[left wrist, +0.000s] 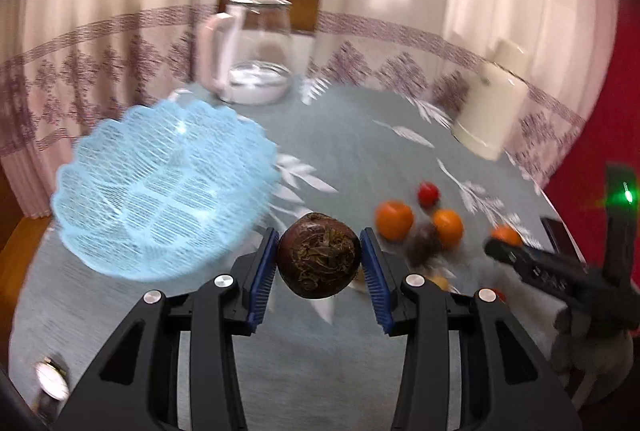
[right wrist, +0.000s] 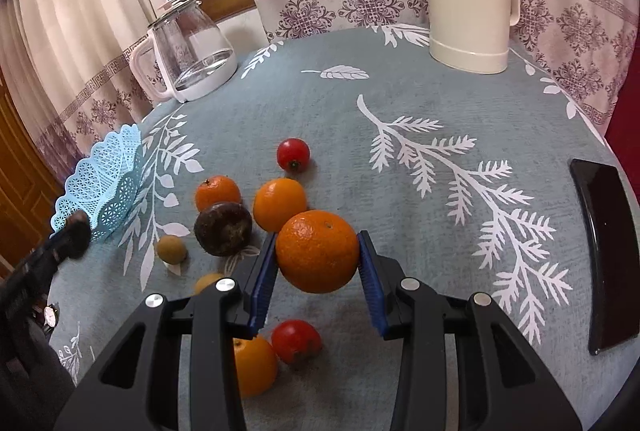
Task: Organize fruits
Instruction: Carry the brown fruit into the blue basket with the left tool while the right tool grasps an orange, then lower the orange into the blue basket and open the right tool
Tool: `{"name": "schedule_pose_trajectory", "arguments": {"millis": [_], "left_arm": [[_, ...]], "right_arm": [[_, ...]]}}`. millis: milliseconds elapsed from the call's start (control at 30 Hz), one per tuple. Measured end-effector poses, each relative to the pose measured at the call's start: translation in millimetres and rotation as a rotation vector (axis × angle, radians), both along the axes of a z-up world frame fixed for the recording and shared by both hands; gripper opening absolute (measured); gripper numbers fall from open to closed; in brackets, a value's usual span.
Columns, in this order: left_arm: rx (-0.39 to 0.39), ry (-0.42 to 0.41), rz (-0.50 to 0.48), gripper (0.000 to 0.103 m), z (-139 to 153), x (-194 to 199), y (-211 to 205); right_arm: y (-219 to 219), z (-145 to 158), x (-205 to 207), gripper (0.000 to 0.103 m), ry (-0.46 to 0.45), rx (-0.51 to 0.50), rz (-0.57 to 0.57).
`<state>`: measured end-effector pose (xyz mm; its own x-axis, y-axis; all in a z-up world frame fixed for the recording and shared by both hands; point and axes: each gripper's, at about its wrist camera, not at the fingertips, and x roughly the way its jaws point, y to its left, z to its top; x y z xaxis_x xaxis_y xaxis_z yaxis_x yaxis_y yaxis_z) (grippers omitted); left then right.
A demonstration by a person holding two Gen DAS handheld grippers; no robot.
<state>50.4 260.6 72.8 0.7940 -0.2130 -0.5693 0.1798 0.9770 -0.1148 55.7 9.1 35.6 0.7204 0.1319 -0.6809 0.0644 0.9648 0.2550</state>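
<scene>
dark brown fruit (left wrist: 319, 256): held aloft | orange (right wrist: 317, 251): held aloft | blue basket (left wrist: 160, 187): empty

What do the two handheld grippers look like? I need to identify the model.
Both match: the left gripper and right gripper have matte black angular frames with triangular cut-outs, round silver pivot bolts, and blue ribbed rubber finger pads. Seen from the left view, the right unit carries a glowing green light. No cables show.
</scene>
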Motion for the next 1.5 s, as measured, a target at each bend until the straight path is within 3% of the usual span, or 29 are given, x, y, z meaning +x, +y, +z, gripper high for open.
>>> {"name": "schedule_pose_trajectory", "arguments": {"millis": [300,533,600,667,767,1067,1200,1500], "left_arm": [[-0.009,0.002,0.162,0.043,0.9,25.6,60.7],[-0.019,0.034,0.224,0.044,-5.8,36.0,90.2],[-0.028,0.039,0.232,0.047,-5.2,37.1,95.4],[-0.034,0.034,0.249,0.062,-2.9,35.8,100.8],[-0.037,0.019,0.264,0.064,2.4,33.5,105.7],[-0.028,-0.034,0.325,0.081,22.1,22.5,120.5],[-0.008,-0.06,0.374,0.083,31.7,17.4,130.1],[-0.045,-0.084,0.425,0.085,46.4,9.1,153.2]], "right_arm": [[10.5,5.5,-4.0,0.04,-0.007,-0.002,0.008],[21.3,11.2,-3.9,0.04,-0.014,-0.008,0.018],[26.2,12.8,-3.1,0.04,-0.016,-0.01,0.026],[30.0,14.4,-3.0,0.04,-0.019,-0.012,0.033],[38.9,18.3,-2.1,0.04,-0.024,-0.016,0.05],[85.4,38.3,11.7,0.04,-0.056,-0.028,0.16],[117.8,47.2,21.6,0.04,-0.071,-0.035,0.228],[192.0,54.3,48.2,0.04,-0.067,-0.032,0.374]]}}
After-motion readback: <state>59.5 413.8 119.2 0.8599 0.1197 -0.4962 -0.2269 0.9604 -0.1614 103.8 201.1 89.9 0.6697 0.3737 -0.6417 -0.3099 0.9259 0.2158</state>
